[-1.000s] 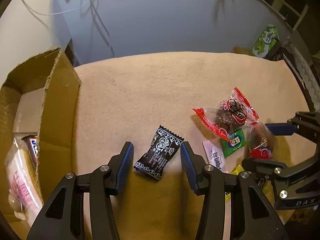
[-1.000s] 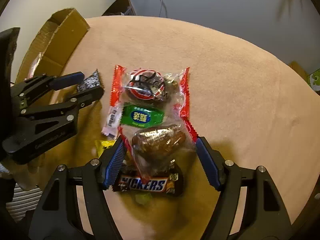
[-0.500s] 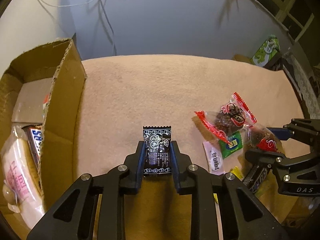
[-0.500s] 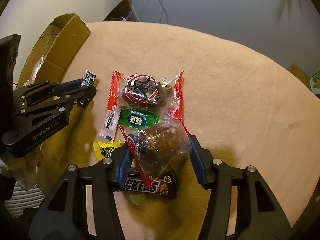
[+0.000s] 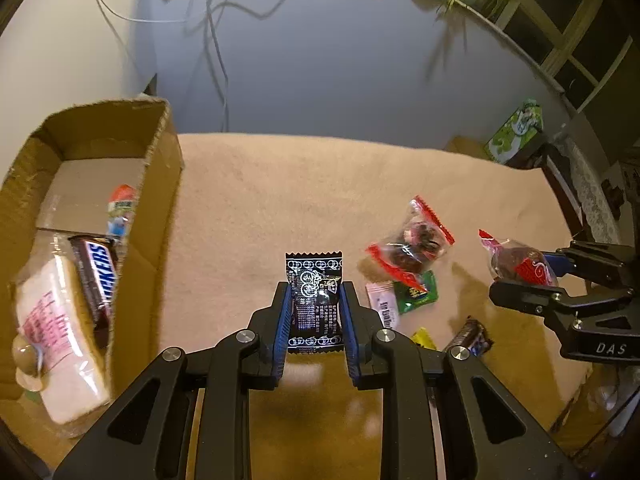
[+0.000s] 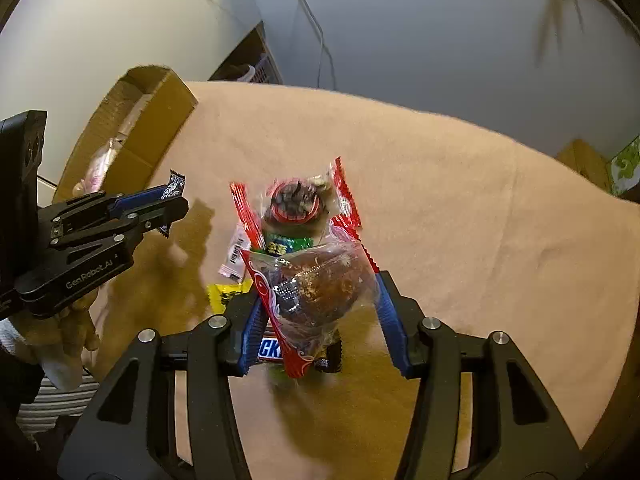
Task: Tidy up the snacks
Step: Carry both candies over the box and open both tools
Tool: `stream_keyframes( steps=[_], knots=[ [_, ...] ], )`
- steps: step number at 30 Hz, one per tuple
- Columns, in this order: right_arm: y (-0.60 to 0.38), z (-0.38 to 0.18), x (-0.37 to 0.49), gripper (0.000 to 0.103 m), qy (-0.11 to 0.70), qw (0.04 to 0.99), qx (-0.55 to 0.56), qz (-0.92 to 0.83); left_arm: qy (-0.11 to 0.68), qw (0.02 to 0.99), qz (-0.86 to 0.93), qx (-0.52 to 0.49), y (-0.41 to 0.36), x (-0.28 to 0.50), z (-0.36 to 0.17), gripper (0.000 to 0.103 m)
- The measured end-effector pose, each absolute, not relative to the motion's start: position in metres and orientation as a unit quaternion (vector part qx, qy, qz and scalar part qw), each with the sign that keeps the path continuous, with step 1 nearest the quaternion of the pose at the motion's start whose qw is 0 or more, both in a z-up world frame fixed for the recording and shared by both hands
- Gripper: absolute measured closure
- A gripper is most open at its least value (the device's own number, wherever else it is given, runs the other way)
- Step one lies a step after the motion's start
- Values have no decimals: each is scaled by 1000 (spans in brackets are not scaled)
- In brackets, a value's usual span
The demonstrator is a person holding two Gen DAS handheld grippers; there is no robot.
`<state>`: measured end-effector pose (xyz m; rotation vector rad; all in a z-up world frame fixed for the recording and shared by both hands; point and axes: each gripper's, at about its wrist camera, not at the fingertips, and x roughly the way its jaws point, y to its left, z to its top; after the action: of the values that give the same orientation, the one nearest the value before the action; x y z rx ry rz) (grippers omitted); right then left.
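While clamped nearly shut on a small black packet (image 5: 315, 304), left gripper (image 5: 315, 320) holding it upright between blue ribbed pads, top edge crimped and poking past the tips, clear of the cloth. Level pose, pointing across the tan fuzzy tablecloth (image 5: 280, 184). To the left of those jaws, a cardboard box (image 5: 160, 184) with a Snickers bar (image 5: 98, 280) and a pink-printed soft pack (image 5: 60, 340) inside.

Right gripper (image 6: 316, 300) partly closed on a clear, crinkly bag with red edges (image 6: 320, 292) holding a brown lump, lifted off the cloth and tilted. Below those jaws, another Snickers bar (image 6: 268, 350); ahead of them, a second red-edged bag (image 6: 296, 204), a green sweet (image 6: 286, 245), a white sachet (image 6: 234, 254) and a yellow wrapper (image 6: 224, 294).
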<state>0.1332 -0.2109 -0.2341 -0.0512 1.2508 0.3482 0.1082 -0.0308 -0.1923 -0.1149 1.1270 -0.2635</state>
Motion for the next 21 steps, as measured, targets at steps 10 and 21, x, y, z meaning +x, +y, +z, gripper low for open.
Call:
stream_keyframes(
  steps=[10,21],
  knots=[
    [-197,-199,130,50,555,809,-35,193,508,853,-103,-65,-2,88,-165,81],
    [-131,-181,139,50,534,804,-79,250,494,863,-50,-90,42,68,-155,81]
  ],
)
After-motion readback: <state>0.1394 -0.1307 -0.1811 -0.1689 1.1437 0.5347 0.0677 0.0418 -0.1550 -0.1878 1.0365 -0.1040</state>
